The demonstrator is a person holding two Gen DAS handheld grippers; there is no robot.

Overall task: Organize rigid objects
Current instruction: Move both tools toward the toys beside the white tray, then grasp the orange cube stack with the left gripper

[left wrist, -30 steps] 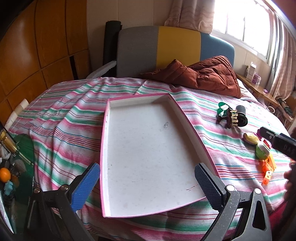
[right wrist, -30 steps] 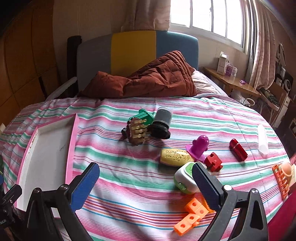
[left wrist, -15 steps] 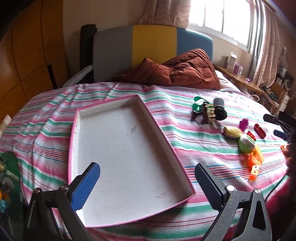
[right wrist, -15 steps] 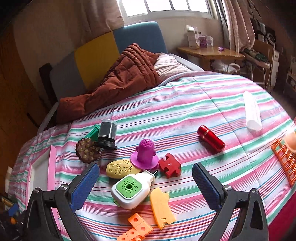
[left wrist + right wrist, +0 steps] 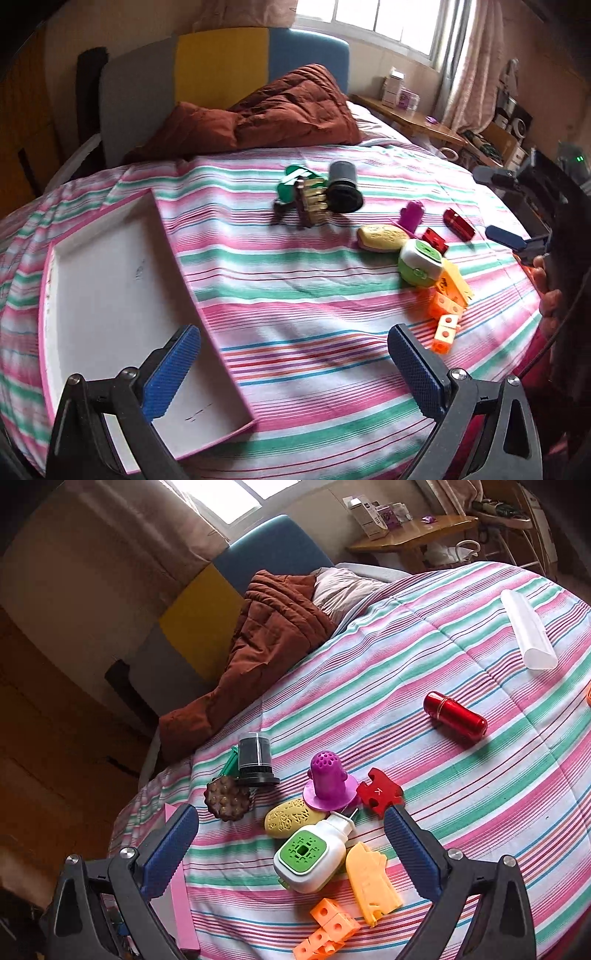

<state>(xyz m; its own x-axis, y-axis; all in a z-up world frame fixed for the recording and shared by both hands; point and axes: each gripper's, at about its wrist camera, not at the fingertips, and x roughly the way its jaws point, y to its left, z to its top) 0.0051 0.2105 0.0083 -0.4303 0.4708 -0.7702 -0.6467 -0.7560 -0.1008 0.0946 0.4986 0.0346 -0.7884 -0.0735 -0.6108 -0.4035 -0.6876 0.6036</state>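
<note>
Tray (image 5: 107,295): white with a pink rim, lying on the striped bedspread (image 5: 295,295) at the far left; in the left wrist view it is sitting further left than half a second ago, its near corner passing under the left finger.
Left gripper (image 5: 291,365): jaws standing wide apart, holding nothing, hovering over bare bedspread between the tray and the toys; it is swinging rightward compared with the earlier frame.
Brown studded piece (image 5: 228,802) and black cylinder (image 5: 255,757): resting together, touching, at the left end of the toy cluster.
Yellow oval (image 5: 291,819), purple perforated toy (image 5: 328,781), red puzzle piece (image 5: 379,793): lying in a tight row, just beside one another.
White bottle with green face (image 5: 310,856): lying between the spread fingers of the right gripper (image 5: 291,849), untouched.
Right gripper: fingers parted, empty, now sitting closer over the cluster and tilted more than before.
Yellow flat piece (image 5: 371,880) and orange cubes (image 5: 328,930): nearest the camera, beside the bottle.
Red capsule (image 5: 455,716): lying alone, well apart to the right.
White tube (image 5: 528,631): lying at the far right edge.
</note>
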